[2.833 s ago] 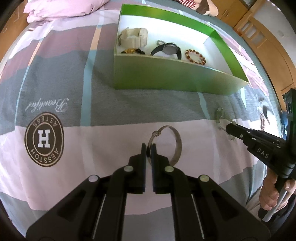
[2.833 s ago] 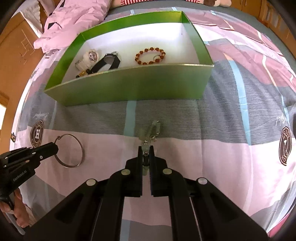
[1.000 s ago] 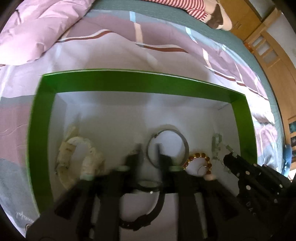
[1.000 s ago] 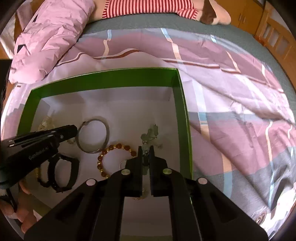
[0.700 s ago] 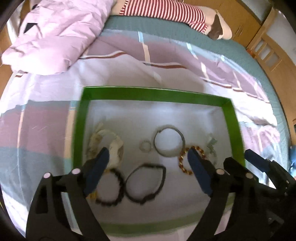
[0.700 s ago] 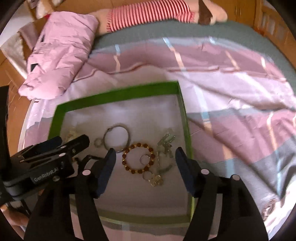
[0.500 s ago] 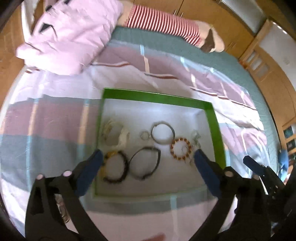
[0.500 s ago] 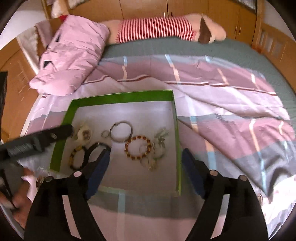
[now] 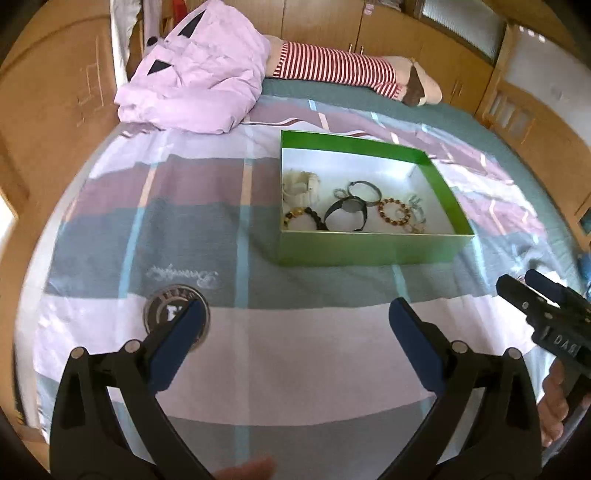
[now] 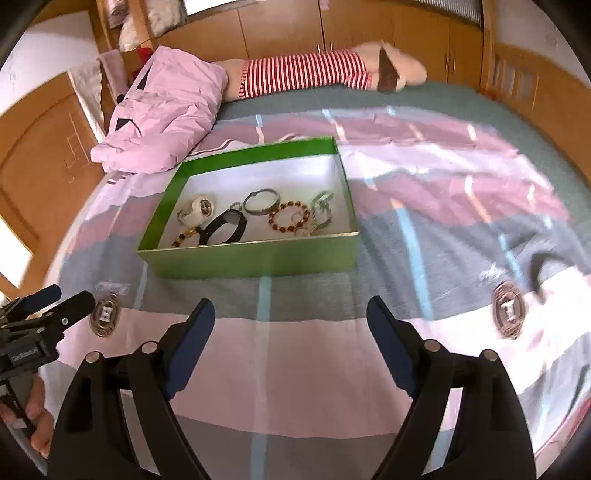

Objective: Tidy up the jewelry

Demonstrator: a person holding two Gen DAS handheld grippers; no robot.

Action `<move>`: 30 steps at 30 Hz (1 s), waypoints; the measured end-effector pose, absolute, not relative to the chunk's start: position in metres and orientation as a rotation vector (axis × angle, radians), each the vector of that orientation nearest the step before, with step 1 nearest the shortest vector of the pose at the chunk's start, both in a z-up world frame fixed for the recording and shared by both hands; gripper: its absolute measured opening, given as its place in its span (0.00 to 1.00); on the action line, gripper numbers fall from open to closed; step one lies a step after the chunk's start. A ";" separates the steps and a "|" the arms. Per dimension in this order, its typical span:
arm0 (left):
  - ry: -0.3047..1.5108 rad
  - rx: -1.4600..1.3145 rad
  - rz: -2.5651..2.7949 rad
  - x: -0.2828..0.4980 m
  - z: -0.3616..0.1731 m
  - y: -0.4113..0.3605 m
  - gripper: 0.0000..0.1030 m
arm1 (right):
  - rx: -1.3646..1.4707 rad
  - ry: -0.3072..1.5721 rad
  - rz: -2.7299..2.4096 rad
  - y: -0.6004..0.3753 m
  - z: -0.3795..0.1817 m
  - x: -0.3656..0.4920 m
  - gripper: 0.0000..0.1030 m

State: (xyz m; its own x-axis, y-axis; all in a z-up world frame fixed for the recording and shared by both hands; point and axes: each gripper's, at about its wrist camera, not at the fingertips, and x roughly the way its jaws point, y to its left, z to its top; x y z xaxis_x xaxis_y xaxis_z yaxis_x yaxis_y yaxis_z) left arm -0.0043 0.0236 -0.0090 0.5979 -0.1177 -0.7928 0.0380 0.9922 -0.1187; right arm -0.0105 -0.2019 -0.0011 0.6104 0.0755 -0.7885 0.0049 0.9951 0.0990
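Observation:
A green box [image 9: 369, 249] with a white inside stands on the bed; it also shows in the right wrist view [image 10: 258, 258]. In it lie a silver bangle [image 9: 365, 188], a brown bead bracelet [image 9: 394, 211], a black watch [image 9: 346, 214], a white watch [image 9: 301, 184], a dark bead bracelet [image 9: 300, 217] and a silver chain piece [image 9: 416, 206]. My left gripper [image 9: 295, 317] is open and empty, well back from the box. My right gripper [image 10: 290, 314] is open and empty, also back from the box.
The bed has a pink, grey and purple striped cover [image 9: 184, 221]. A crumpled pink quilt [image 9: 195, 74] and a striped plush toy [image 9: 340, 74] lie at the far end. Wooden cabinets [image 10: 406, 26] surround the bed.
Both grippers carried the bangle and the chain piece into the box, opened, and let them go. Both then pulled back and up, away from the box.

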 end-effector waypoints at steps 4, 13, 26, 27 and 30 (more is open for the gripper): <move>0.902 -0.073 -0.073 -0.005 -0.001 0.023 0.98 | 0.038 0.884 0.025 -0.195 0.005 -0.013 0.82; 0.857 -0.018 -0.103 0.018 0.028 -0.004 0.98 | 0.055 0.904 0.010 -0.192 0.011 0.019 0.82; 0.895 -0.027 -0.076 0.040 0.013 -0.001 0.98 | 0.051 0.926 -0.016 -0.195 0.004 0.037 0.82; 0.897 -0.027 -0.073 0.040 0.012 0.000 0.98 | 0.052 0.927 -0.016 -0.195 0.005 0.036 0.82; 0.898 -0.020 -0.062 0.041 0.010 0.004 0.98 | 0.050 0.922 -0.020 -0.196 0.006 0.035 0.82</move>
State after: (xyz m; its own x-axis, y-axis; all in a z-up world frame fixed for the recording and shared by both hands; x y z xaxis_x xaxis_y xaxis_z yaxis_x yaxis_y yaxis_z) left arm 0.0413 0.0037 0.0098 0.6216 -0.0619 -0.7809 0.0452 0.9980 -0.0432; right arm 0.0351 -0.1962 0.0056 0.6041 0.0041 -0.7969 0.0391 0.9986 0.0348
